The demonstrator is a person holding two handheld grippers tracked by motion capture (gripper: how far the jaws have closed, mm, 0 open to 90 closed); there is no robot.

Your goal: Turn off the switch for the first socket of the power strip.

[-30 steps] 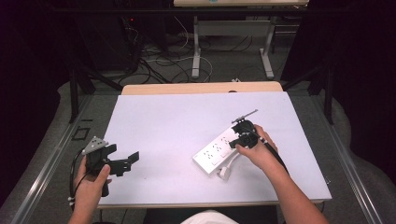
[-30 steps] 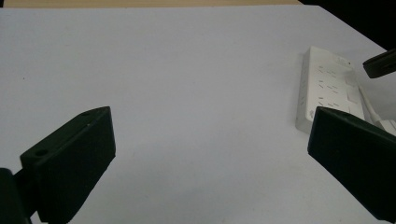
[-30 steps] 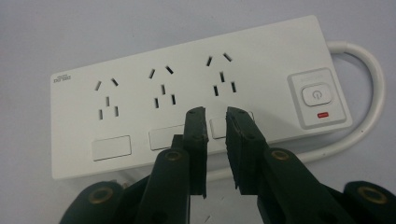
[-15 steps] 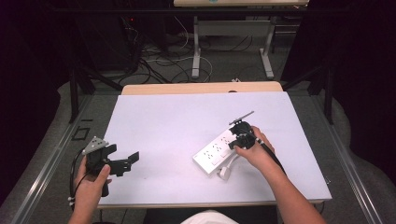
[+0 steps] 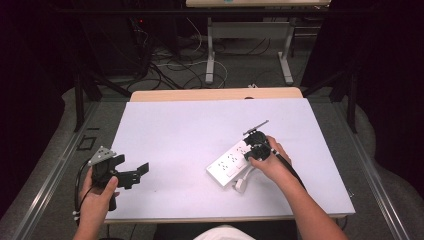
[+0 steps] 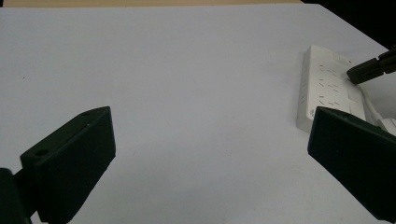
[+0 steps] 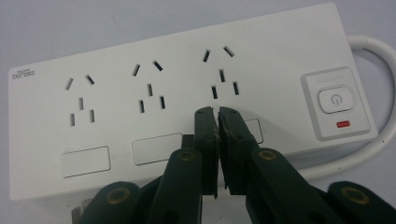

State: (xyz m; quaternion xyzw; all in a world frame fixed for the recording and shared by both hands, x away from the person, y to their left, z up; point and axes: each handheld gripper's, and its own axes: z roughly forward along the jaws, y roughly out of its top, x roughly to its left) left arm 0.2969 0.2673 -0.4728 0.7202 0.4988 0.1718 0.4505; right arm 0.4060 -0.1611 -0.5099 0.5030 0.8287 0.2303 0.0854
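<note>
The right gripper (image 7: 218,114) hangs just over the white power strip (image 5: 231,161), its fingers pressed together with nothing between them, the tips beside the switch (image 7: 335,99). My guess is that pressing the switch is left to do.

The strip lies flat right of centre on the worktop (image 5: 180,130), its long axis diagonal, switch end pointing up-right in the high view.

The left gripper (image 5: 136,174) waits well apart, fingers spread, empty.

The power strip (image 7: 187,93) carries a small grey brand mark (image 7: 23,73) at its left end in the right gripper view, too small to read. Its switch button (image 7: 334,99) bears a power symbol, with faint unreadable lettering on the frame above it. Nothing else is legible.
</note>
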